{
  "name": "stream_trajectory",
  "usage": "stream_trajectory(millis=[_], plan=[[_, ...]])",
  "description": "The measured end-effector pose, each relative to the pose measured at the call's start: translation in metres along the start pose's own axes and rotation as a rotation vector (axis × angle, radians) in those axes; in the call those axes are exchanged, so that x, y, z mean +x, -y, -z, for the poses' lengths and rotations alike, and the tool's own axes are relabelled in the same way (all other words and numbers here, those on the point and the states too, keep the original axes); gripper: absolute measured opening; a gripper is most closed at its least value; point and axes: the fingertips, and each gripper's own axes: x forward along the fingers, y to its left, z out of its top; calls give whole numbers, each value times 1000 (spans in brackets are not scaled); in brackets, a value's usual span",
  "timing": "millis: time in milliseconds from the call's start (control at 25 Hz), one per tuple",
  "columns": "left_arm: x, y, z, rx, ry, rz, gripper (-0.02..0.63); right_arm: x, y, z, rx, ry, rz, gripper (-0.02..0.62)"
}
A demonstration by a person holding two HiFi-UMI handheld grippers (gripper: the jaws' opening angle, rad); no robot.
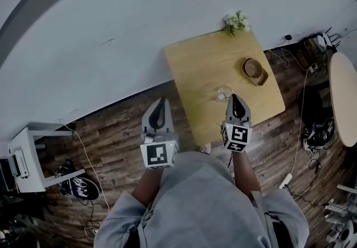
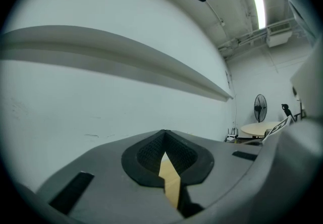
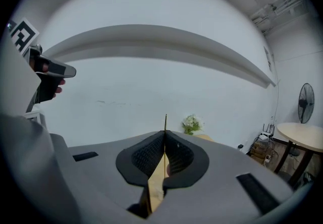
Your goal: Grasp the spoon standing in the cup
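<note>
A clear glass cup (image 1: 223, 94) stands on the square wooden table (image 1: 206, 62), near its front edge. My right gripper (image 1: 234, 98) sits right beside the cup. In the right gripper view its jaws are closed, and the thin upright spoon handle (image 3: 165, 123) runs between the pads and sticks up above the right gripper (image 3: 165, 134). The spoon's bowl is hidden. My left gripper (image 1: 162, 101) hangs over the floor to the left of the table. In its own view the left gripper (image 2: 164, 134) is shut with nothing in it.
A wooden bowl (image 1: 254, 71) sits further back on the table, and a small plant (image 1: 235, 22) at its far corner. A round table (image 1: 343, 99) and cables lie to the right. A white stool (image 1: 25, 157) and shoes (image 1: 78, 188) are at the left.
</note>
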Motion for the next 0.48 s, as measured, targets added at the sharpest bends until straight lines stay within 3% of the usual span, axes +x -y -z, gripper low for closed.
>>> stream_trajectory(millis=[480], plan=[[9, 13, -6, 10, -2, 75, 0, -30, 8, -44, 63, 103, 55, 3]])
